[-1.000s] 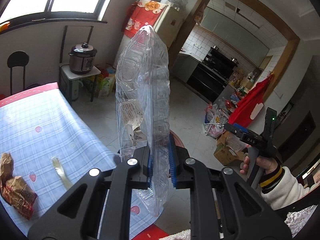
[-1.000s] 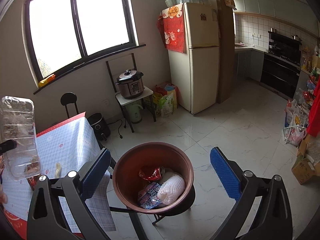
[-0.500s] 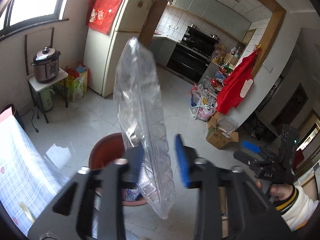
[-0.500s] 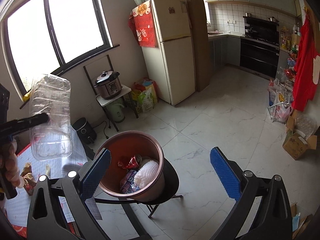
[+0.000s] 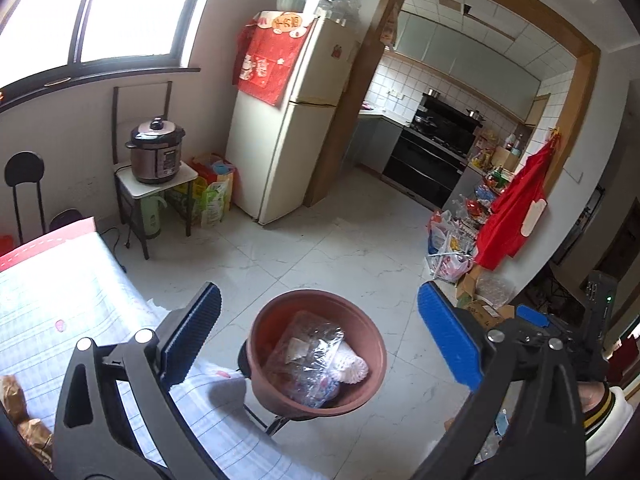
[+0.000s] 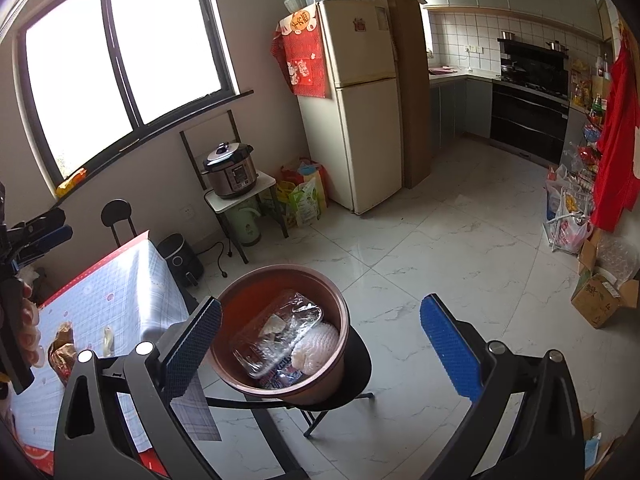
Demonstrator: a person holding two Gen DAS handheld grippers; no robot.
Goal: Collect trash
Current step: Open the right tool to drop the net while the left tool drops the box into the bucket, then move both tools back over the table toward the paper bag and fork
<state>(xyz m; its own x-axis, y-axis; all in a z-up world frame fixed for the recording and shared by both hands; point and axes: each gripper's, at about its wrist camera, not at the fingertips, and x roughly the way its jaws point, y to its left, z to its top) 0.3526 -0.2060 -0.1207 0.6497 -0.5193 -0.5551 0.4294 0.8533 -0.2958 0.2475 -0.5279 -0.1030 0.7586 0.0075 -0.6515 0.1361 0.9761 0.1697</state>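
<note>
A clear plastic container point(image 5: 308, 356) point(image 6: 276, 336) lies in the brown trash pot point(image 5: 280, 396) point(image 6: 320, 392), on top of a white foam net point(image 5: 352, 364) and wrappers. The pot sits on a black stool beside the table. Above it my left gripper point(image 5: 318, 288) has its jaws opening wide with nothing between them. My right gripper point(image 6: 320, 302) also stands open and empty over the pot. Brown snack wrappers point(image 5: 16, 400) point(image 6: 62, 348) and a small pale wrapper point(image 6: 107, 338) lie on the checked tablecloth point(image 5: 60, 300) point(image 6: 112, 300).
A fridge point(image 6: 356, 120) stands against the far wall, with a rice cooker point(image 6: 230, 170) on a small stand and bags beside it. A black chair point(image 6: 118, 216) is behind the table. Cardboard boxes point(image 6: 600, 296) and a rack of bags line the right wall.
My left gripper swung from over the table to above the pot and spread its jaws. The clear container dropped out of it and now lies in the pot.
</note>
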